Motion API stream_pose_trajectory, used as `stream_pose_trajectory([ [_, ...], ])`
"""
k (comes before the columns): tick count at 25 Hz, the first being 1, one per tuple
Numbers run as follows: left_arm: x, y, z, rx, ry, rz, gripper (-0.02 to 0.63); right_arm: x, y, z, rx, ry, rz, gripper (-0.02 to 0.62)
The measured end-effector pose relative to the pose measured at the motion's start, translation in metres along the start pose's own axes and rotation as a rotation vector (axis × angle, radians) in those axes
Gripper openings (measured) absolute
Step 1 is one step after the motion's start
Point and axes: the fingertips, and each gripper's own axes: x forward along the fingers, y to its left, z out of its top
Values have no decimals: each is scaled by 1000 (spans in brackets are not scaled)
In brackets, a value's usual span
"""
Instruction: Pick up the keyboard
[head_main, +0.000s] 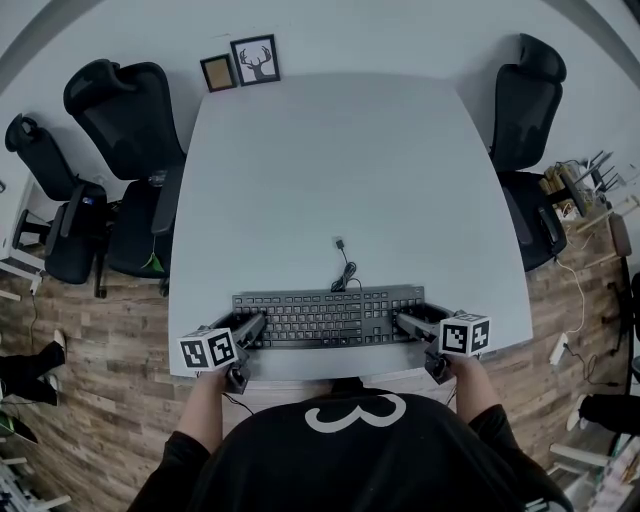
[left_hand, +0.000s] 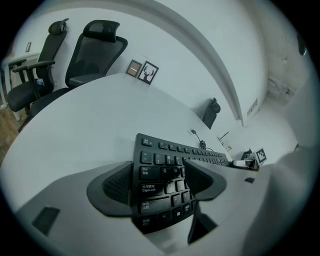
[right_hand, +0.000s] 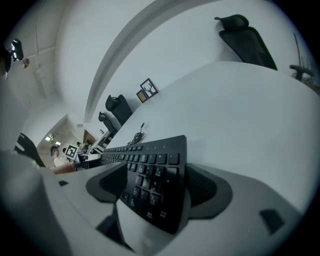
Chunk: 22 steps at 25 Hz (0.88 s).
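Left gripper and right gripper are set open around opposite keyboard ends on the counter; closing both is judged due before lifting.

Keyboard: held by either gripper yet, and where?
Nothing held yet. The keyboard lies flat on the table, its left end between the open jaws of the left gripper, its right end between those of the right gripper, unclamped.

Black shirt with white mark, grey left gripper, grey right gripper, black-and-white marker cubes
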Motion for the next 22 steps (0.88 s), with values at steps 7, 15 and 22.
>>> stream_pose_trajectory([
  [7, 0, 3, -1, -12, -23, 19, 293, 1, -11, 0, 40, -37, -65, 339],
  [15, 0, 8, -1, -1, -32, 43, 267, 2, -18, 0, 11, -18, -177, 255],
  [22, 1, 8, -1, -8, -30, 36, 262, 2, -22, 0, 1, -2, -205, 253],
])
